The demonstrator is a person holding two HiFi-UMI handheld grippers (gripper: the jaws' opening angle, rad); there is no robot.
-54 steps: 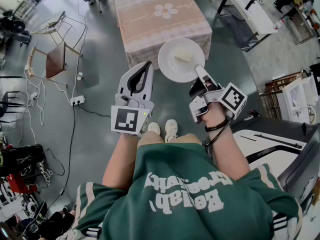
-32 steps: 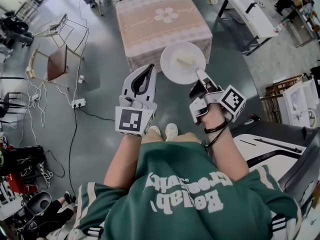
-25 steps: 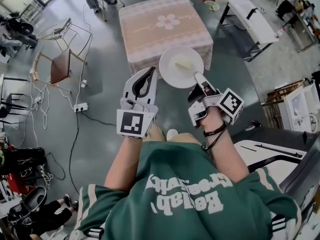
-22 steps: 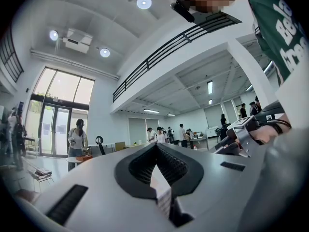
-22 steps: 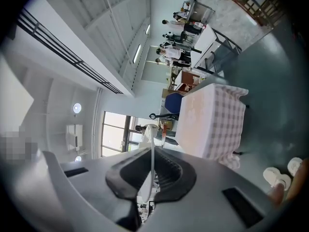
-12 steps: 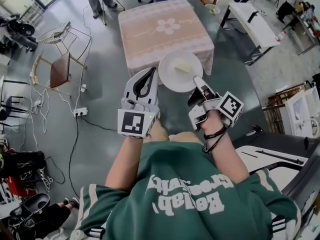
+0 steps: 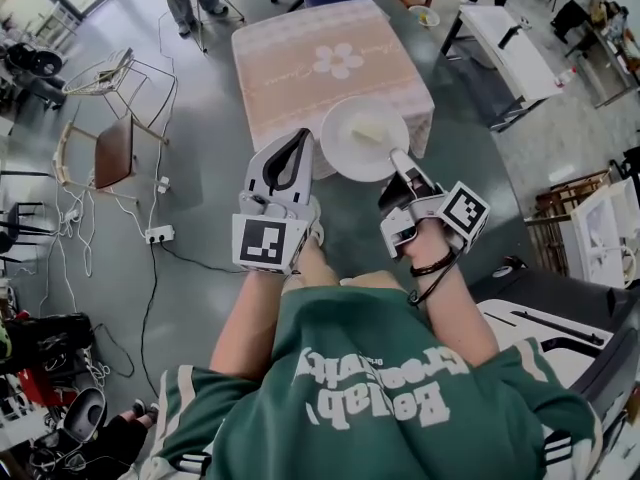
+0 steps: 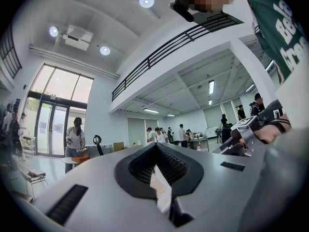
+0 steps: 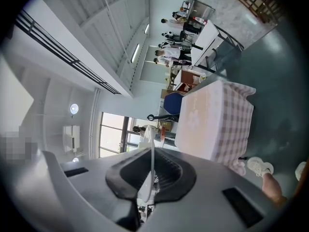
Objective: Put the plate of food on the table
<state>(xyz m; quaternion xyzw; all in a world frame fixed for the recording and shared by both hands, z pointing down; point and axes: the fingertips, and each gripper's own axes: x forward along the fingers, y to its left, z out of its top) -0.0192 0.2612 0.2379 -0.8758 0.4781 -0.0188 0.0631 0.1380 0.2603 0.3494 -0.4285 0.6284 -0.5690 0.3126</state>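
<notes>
The right gripper (image 7: 397, 157) clamps the round white plate (image 7: 346, 144) by its rim, level over the checked-cloth table's (image 7: 300, 63) near edge; the left gripper (image 7: 298, 138) is closed on nothing

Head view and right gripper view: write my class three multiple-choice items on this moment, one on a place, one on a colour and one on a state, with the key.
1. Where is the plate relative to the table?
A. Flat on its top.
B. In the air at its near side.
C. Under it.

2. What colour is the plate?
A. White.
B. Blue.
C. Black.

3. How is the right gripper?
A. Open, empty.
B. Shut on nothing.
C. Shut on the plate's rim.

Key:
1 B, since the right gripper view shows the table ahead, beyond the held plate.
2 A, since it shows white in the head view.
3 C, since the rim stands edge-on between the closed jaws.
</notes>
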